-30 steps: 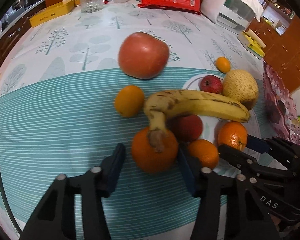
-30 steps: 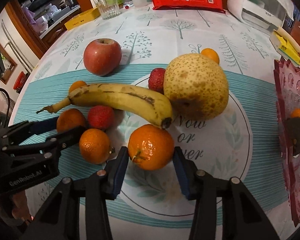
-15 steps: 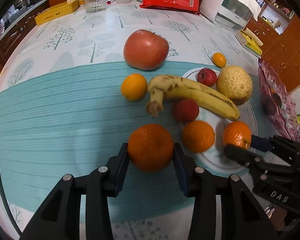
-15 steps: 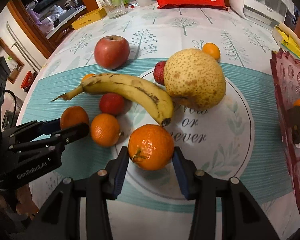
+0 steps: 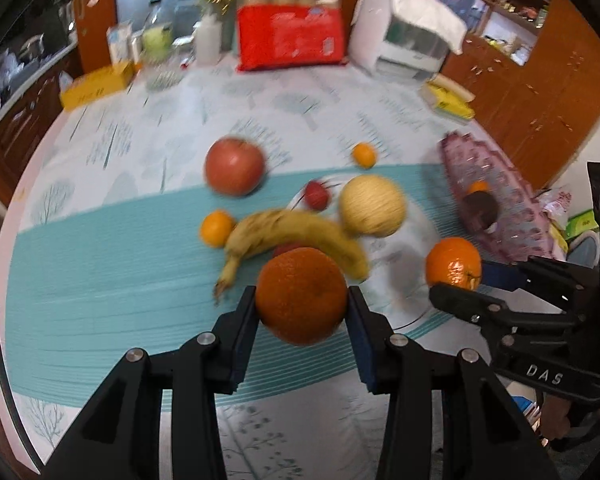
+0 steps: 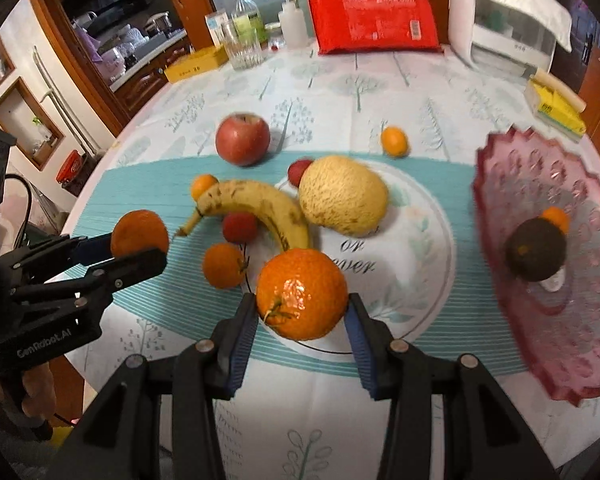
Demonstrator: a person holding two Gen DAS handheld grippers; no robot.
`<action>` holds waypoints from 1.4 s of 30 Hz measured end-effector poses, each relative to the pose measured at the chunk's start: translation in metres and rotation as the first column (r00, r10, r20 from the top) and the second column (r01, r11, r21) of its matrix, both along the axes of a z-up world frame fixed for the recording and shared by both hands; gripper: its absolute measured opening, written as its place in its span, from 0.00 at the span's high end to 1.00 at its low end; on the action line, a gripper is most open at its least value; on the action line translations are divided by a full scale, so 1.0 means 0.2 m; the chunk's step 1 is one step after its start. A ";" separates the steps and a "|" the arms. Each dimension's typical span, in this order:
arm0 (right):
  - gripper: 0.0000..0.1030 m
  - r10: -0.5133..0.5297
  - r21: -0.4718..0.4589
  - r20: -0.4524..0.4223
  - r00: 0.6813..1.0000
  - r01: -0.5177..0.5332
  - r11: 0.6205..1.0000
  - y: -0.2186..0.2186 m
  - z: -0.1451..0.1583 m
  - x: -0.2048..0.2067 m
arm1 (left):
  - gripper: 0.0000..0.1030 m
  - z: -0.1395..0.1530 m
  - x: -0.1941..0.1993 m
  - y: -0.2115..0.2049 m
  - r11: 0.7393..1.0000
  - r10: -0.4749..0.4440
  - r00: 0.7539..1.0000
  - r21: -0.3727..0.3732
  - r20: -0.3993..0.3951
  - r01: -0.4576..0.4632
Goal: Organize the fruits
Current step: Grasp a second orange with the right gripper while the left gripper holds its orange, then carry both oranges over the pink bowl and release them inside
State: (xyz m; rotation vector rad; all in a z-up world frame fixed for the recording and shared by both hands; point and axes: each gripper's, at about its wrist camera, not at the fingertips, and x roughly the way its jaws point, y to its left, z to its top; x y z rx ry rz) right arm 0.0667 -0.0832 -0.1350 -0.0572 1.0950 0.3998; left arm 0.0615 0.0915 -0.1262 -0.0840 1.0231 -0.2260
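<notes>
Both oranges have come up off the desk (image 6: 380, 80) since a moment ago. The left hand-held gripper (image 5: 302, 302) is clamped on a dark orange (image 5: 302, 294) that sat on the teal cloth half a second back and now hangs above it, the whole fruit pile having dropped away beneath the blurred left wrist view. The right hand-held gripper (image 6: 302, 306) is likewise clamped on a brighter stemmed orange (image 6: 302, 294), raised clear of the white printed plate (image 6: 420, 240). Seen from the right wrist, the banana (image 6: 256, 204), pear (image 6: 342, 198), apple (image 6: 242, 144), two red berries and three small citrus stay loose on the desk from ten to twelve o'clock, while the pink fluted dish (image 6: 540, 320), already carrying a dark fruit (image 6: 536, 248) and a small orange, lies at three o'clock. I judge this as the carry step: both grasps look secure, pads squarely on the fruit's widest part, so the likely need is a swing rightward to the dish, with the left load having farther to travel.
</notes>
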 end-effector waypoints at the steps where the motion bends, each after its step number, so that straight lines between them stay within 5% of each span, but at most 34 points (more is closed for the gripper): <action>1: 0.57 0.009 -0.003 0.019 1.000 -0.009 1.000 -0.01 0.04 -0.01 | 0.60 0.05 -0.01 -0.04 1.000 -0.014 1.000 0.002 0.019 0.014; 11: 0.57 0.057 -0.041 0.174 0.983 -0.050 0.998 -0.23 0.35 -0.11 | 0.60 0.27 0.00 -0.35 0.997 -0.076 0.993 -0.015 0.094 0.077; 24: 0.57 -0.043 -0.027 0.274 0.961 0.052 0.998 -0.78 0.57 -0.11 | 0.60 0.50 0.06 -0.97 0.981 -0.192 0.968 -0.001 0.163 0.195; 36: 0.57 -0.117 -0.085 0.299 0.947 0.148 0.985 -1.31 0.60 0.13 | 0.60 0.42 0.18 -1.45 0.981 -0.191 0.973 -0.014 0.131 0.195; 42: 0.57 -0.126 -0.078 0.243 0.962 0.149 0.986 -1.47 0.50 0.30 | 0.60 0.26 0.28 -1.64 0.985 -0.160 0.986 0.067 0.036 0.158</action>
